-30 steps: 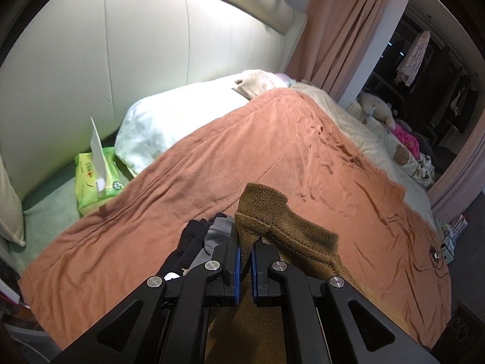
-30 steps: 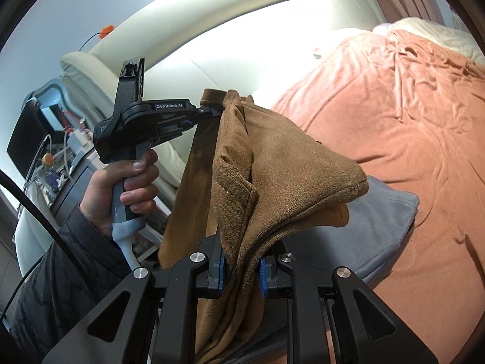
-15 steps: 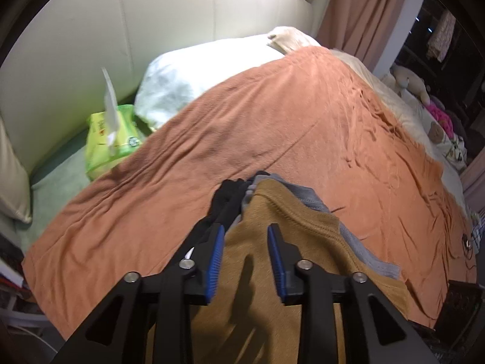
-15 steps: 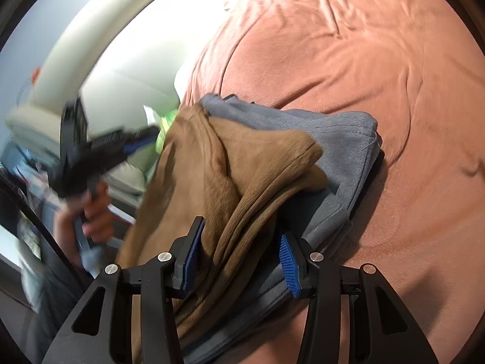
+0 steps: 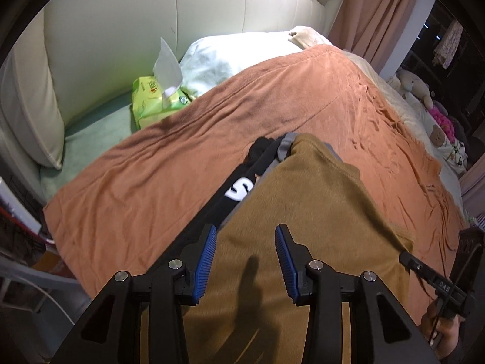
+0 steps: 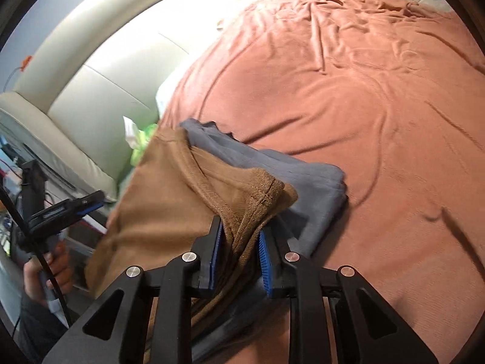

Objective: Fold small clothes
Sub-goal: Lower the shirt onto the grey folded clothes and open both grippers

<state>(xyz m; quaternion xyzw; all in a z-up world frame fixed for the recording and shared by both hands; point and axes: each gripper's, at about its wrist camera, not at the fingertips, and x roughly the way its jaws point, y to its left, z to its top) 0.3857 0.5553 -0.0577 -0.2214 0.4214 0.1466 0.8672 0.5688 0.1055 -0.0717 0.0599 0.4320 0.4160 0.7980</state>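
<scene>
The brown garment (image 5: pixel 303 212) lies folded on the pile, lower centre. The left gripper (image 5: pixel 245 254), just opening, hangs empty above it. The right gripper (image 6: pixel 239 251), just closing, pinches its edge; letting go is probably what remains.

Fuzzy matt brown fleece garment (image 6: pixel 169 200), soft napped orange blanket (image 5: pixel 169 163), smooth glossy cream headboard (image 5: pixel 121 30)

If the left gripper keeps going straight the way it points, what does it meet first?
Most likely the brown garment: the left gripper hovers open right over it, fingers apart with nothing between them. The garment tops a folded stack on the orange blanket. Depth is unclear.
</scene>
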